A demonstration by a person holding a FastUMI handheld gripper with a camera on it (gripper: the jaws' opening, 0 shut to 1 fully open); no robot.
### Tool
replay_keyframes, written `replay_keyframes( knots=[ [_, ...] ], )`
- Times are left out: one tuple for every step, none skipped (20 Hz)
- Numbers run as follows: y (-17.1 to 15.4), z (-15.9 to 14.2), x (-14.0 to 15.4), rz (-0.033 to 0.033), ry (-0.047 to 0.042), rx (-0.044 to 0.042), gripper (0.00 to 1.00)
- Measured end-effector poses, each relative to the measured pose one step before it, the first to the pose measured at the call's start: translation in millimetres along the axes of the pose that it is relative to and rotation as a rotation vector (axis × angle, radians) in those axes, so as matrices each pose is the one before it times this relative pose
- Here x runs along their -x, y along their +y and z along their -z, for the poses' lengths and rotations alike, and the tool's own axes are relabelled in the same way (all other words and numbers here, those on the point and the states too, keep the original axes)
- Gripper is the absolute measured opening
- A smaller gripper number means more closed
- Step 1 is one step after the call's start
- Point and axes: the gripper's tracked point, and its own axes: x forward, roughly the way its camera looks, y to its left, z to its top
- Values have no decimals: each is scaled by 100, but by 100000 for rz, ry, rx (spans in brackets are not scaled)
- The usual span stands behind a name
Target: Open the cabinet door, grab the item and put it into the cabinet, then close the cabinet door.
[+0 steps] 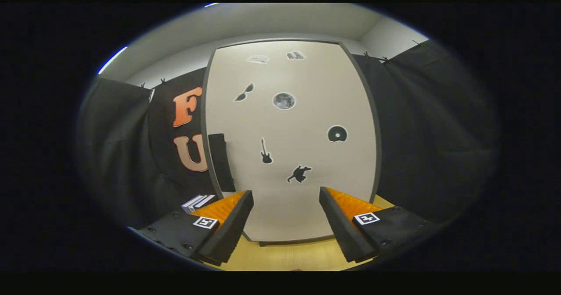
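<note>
Plainly, the gripper [285, 198] stood with jaws spread and empty before the closed cabinet door [302, 207]; its dark handle [221, 161] warranted a square, leftward approach.

Tabletop [285, 255]: pale yellow, light wood-grain look, visible between and below the fingers and in a sliver at 4 o'clock past the cabinet's lower right corner.

Cabinet [291, 137] stands on it, upright, door shut and facing the camera, off-white with a dark frame; short dark feet at its base touch the surface at 6 o'clock. A dark handle sits on the door's left edge, at 9 o'clock.

Stack of books [198, 202] lies at 8 o'clock from the cabinet's base, just beside its lower left corner; whether it touches cannot be told.

Gripper [285, 218]: fingers spread apart, nothing between them, short of the cabinet door.
</note>
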Motion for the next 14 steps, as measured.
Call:
replay_keyframes(
  knots=[
    [-1151, -205, 803, 1530, -829, 251, 98],
    [-1106, -214, 912, 1570, -631, 171, 97],
    [-998, -91, 776, 1133, -557, 8, 97],
    [-884, -175, 874, 977, -823, 90, 98],
    [-887, -194, 653, 1177, -766, 241, 97],
    [-993, -70, 708, 1471, -715, 514, 97],
    [-739, 49, 543, 1376, -384, 609, 97],
    [-867, 13, 750, 1757, -509, 755, 97],
    [-663, -57, 604, 1399, -511, 684, 97],
    [-532, -56, 490, 1138, -345, 487, 97],
    [-402, 49, 597, 703, -14, 363, 97],
    [-280, 47, 479, 323, -209, 191, 97],
    [-205, -121, 406, 77, -392, 7, 97],
    [-131, -4, 288, -172, -114, 119, 98]
  ],
)
